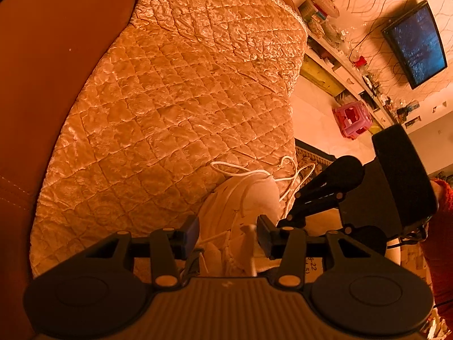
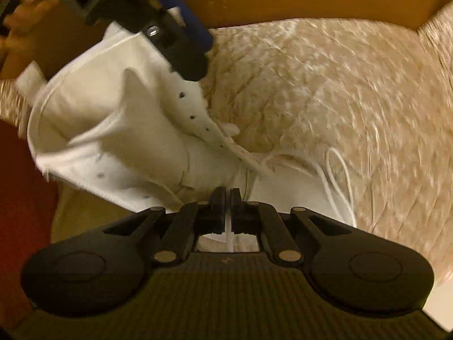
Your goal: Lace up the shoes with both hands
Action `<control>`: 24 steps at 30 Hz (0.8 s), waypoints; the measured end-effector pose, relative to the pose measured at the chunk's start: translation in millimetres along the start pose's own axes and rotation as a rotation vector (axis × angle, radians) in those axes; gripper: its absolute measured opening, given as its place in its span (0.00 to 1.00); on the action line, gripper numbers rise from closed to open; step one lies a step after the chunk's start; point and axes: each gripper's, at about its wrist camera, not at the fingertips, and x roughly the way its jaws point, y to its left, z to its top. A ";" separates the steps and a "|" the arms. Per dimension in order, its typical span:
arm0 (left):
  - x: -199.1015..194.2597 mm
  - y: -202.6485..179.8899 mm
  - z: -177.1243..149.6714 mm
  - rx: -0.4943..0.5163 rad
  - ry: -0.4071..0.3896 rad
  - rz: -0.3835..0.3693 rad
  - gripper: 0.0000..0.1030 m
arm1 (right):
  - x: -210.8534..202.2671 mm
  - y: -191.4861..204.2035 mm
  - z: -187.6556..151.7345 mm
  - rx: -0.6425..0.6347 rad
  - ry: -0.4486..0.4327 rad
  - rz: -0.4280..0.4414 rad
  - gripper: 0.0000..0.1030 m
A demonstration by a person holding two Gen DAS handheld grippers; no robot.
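A white high-top shoe (image 1: 254,195) (image 2: 113,130) lies on a quilted cushion cover (image 1: 184,85). My left gripper (image 1: 228,232) straddles the shoe's upper, and its blue pads (image 1: 192,231) press on both sides. In the right wrist view it (image 2: 181,42) comes in from the top left onto the eyelet flap. My right gripper (image 2: 228,198) is shut on a white lace (image 2: 228,236) that runs between its fingers. In the left wrist view it (image 1: 283,218) points down beside the shoe. Loose lace loops (image 1: 240,170) (image 2: 339,170) trail over the cover. Several eyelets (image 2: 192,117) show bare.
The cover lies on a brown leather sofa (image 1: 42,85). Beyond its edge are a pale floor, a patterned rug (image 1: 311,155), a pink stool (image 1: 352,119), a cluttered shelf (image 1: 334,42) and a wall television (image 1: 416,42). A hand (image 2: 22,8) and a red sleeve (image 1: 441,226) hold the grippers.
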 end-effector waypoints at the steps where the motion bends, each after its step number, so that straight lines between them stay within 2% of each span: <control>1: 0.3 0.8 0.1 -0.005 -0.001 -0.002 0.49 | 0.4 0.4 -0.1 -0.018 0.000 0.003 0.06; 5: 1.4 2.7 0.6 -0.015 -0.003 -0.015 0.49 | 1.3 0.5 1.2 -0.060 0.001 0.003 0.06; 9: 3.3 4.8 1.6 -0.025 -0.002 -0.026 0.49 | 1.8 -5.4 1.3 -0.031 -0.026 0.012 0.06; 15: 8.9 2.3 1.6 -0.016 0.015 -0.042 0.49 | -0.5 -6.0 0.3 -0.042 -0.005 0.018 0.06; 21: 15.8 1.1 -3.0 -0.024 0.029 -0.057 0.49 | 8.5 7.4 21.8 -0.133 0.113 -0.026 0.06; 24: 16.8 2.3 -6.7 -0.037 0.025 -0.070 0.49 | 14.2 2.9 32.5 -0.124 0.155 -0.001 0.06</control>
